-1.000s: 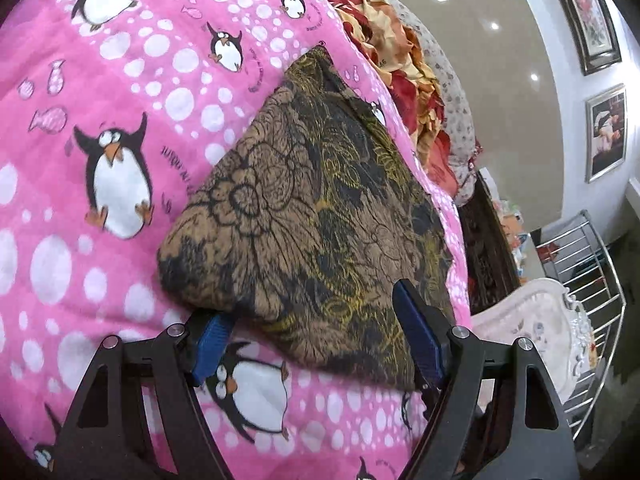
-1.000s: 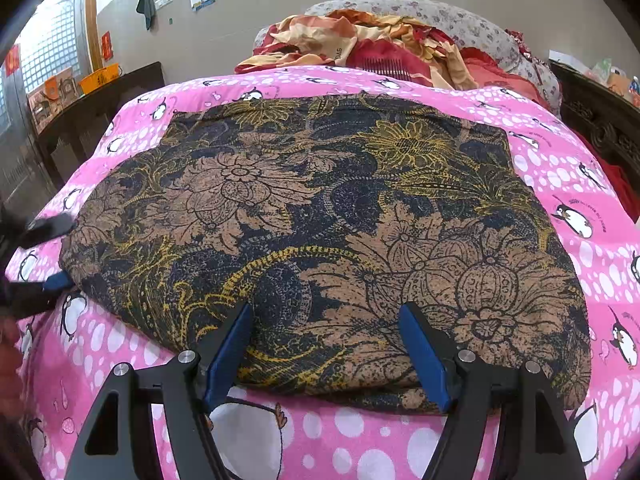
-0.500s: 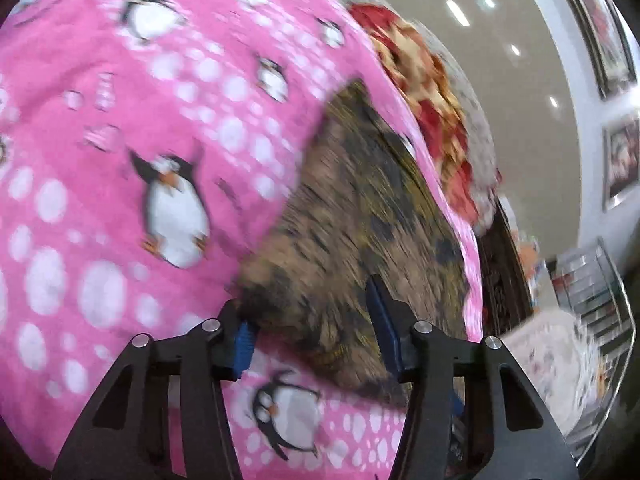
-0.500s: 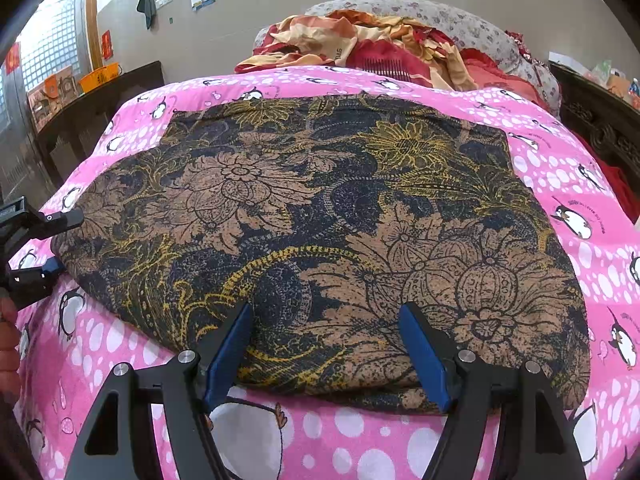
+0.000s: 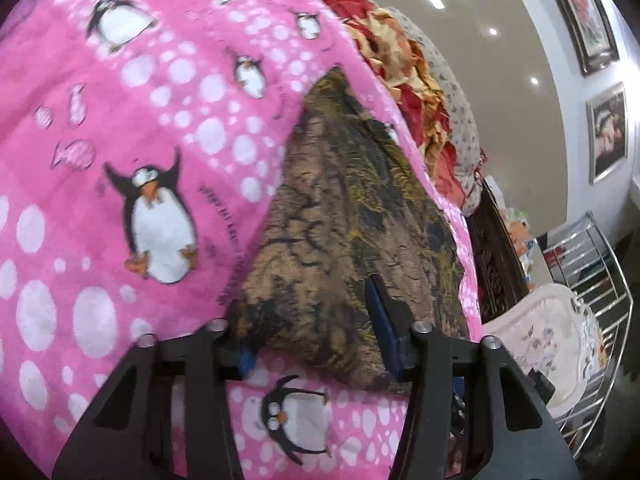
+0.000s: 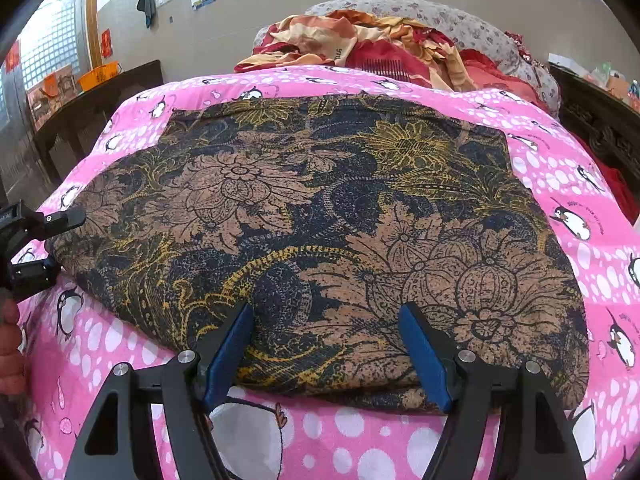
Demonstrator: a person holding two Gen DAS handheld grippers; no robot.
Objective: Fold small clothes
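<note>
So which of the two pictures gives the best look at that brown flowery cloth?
The right wrist view: the whole brown flowery cloth lies spread flat on the pink penguin blanket. The left wrist view shows only one blurred corner between the closing left gripper jaws.

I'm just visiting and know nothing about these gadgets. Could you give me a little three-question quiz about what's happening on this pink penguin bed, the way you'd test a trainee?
1. True or false: the right gripper has its jaws clamped shut on the floral cloth.
2. Which corner of the floral cloth does the left gripper straddle, as the right wrist view shows it? A) far right B) near left C) far left
3. Fill in: the penguin blanket is mostly ____ in colour.

Key:
1. False; its jaws stand wide over the near edge.
2. B; its jaws are closing with the cloth's corner between them.
3. Pink.
</note>
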